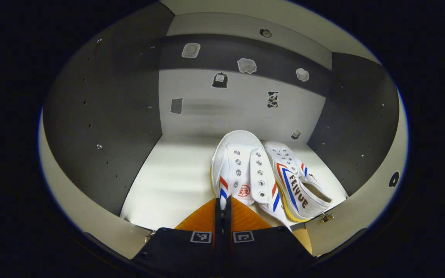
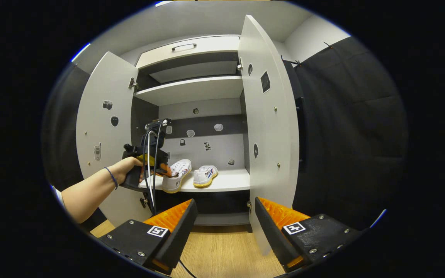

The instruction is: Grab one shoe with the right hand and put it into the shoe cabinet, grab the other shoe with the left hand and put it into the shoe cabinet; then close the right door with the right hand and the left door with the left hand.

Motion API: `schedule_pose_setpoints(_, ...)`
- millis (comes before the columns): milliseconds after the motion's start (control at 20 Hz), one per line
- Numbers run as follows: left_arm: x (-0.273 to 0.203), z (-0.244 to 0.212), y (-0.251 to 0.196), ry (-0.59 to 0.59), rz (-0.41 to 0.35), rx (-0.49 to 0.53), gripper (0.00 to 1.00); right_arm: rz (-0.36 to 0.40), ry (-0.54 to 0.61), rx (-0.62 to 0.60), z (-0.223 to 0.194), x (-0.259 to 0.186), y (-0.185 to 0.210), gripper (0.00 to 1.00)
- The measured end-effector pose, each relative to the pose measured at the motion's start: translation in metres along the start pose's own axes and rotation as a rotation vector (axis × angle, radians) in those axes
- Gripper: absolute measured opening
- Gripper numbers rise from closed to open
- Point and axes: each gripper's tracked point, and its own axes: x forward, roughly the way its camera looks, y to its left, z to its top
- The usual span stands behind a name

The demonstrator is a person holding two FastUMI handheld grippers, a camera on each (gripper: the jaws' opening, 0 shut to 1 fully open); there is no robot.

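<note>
Down on the cabinet shelf (image 1: 168,181), both white shoes are in, side by side. From the left gripper view, the left gripper (image 1: 222,210) has its orange fingers pinched together on the heel edge of the left-hand shoe (image 1: 238,170), toe pointing to twelve o'clock, toward the back wall. That grip on the rim looks chosen so the shoe can be slid in straight and set flat. The second shoe (image 1: 296,181) lies touching it at three o'clock, tipped a little onto its side.

Over to the right gripper view: the right gripper (image 2: 224,227) hangs back with its fingers spread wide and nothing between them, facing the cabinet from outside. The right door (image 2: 269,127) stands open at one o'clock, the left door (image 2: 104,131) at ten, and a hand (image 2: 128,170) holds the left gripper at the shelf edge. By my reading, placing is almost done; letting go comes next, then the doors, and the free right gripper looks well placed for its door
</note>
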Motion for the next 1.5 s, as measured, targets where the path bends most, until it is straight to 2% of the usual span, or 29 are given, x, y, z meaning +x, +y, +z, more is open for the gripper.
schedule_pose_setpoints(200, 0.001, 0.001, -0.002, 0.005, 0.002, 0.052, 0.07, 0.010, 0.003, 0.008, -0.002, 0.005, 0.006, 0.92)
schedule_pose_setpoints(350, -0.015, 0.023, -0.006, -0.089, 0.039, 0.149, 0.29, 0.016, 0.003, 0.013, -0.004, 0.004, 0.008, 0.92)
schedule_pose_setpoints(400, -0.023, 0.029, -0.011, -0.119, 0.042, 0.172, 0.33, 0.018, 0.003, 0.015, -0.004, 0.004, 0.008, 0.92)
schedule_pose_setpoints(550, -0.049, 0.034, -0.020, -0.173, 0.031, 0.179, 0.33, 0.018, -0.001, 0.016, -0.003, 0.000, 0.005, 0.92)
schedule_pose_setpoints(650, -0.068, 0.034, -0.019, -0.197, 0.031, 0.161, 0.37, 0.020, 0.000, 0.010, -0.002, -0.004, 0.003, 0.92)
schedule_pose_setpoints(750, -0.089, 0.035, -0.016, -0.235, 0.040, 0.140, 0.59, 0.016, -0.004, 0.001, 0.000, -0.009, -0.001, 0.92)
schedule_pose_setpoints(800, -0.101, 0.035, -0.016, -0.255, 0.033, 0.130, 0.62, 0.012, -0.004, -0.002, 0.000, -0.011, -0.004, 0.92)
schedule_pose_setpoints(850, -0.114, 0.035, -0.016, -0.274, 0.034, 0.125, 0.71, 0.007, -0.003, -0.003, 0.000, -0.013, -0.007, 0.92)
schedule_pose_setpoints(900, -0.126, 0.036, -0.015, -0.294, 0.030, 0.121, 0.73, 0.003, -0.004, -0.003, 0.000, -0.016, -0.010, 0.92)
schedule_pose_setpoints(950, -0.140, 0.035, -0.017, -0.315, 0.028, 0.117, 0.81, -0.003, -0.003, -0.004, 0.000, -0.018, -0.014, 0.92)
schedule_pose_setpoints(1000, -0.152, 0.035, -0.018, -0.333, 0.025, 0.119, 0.84, -0.011, -0.001, -0.007, -0.001, -0.020, -0.018, 0.92)
schedule_pose_setpoints(1050, -0.166, 0.032, -0.018, -0.351, 0.025, 0.119, 0.87, -0.020, 0.002, -0.011, -0.002, -0.023, -0.023, 0.92)
schedule_pose_setpoints(1200, -0.207, 0.029, -0.016, -0.409, 0.031, 0.121, 0.88, -0.051, -0.001, -0.035, -0.003, -0.030, -0.040, 0.92)
schedule_pose_setpoints(1350, -0.242, 0.019, -0.016, -0.449, 0.031, 0.136, 0.99, -0.084, 0.004, -0.031, -0.006, -0.035, -0.062, 0.92)
schedule_pose_setpoints(1500, -0.269, 0.009, -0.016, -0.482, 0.024, 0.135, 0.98, -0.119, 0.007, -0.025, -0.008, -0.037, -0.083, 0.92)
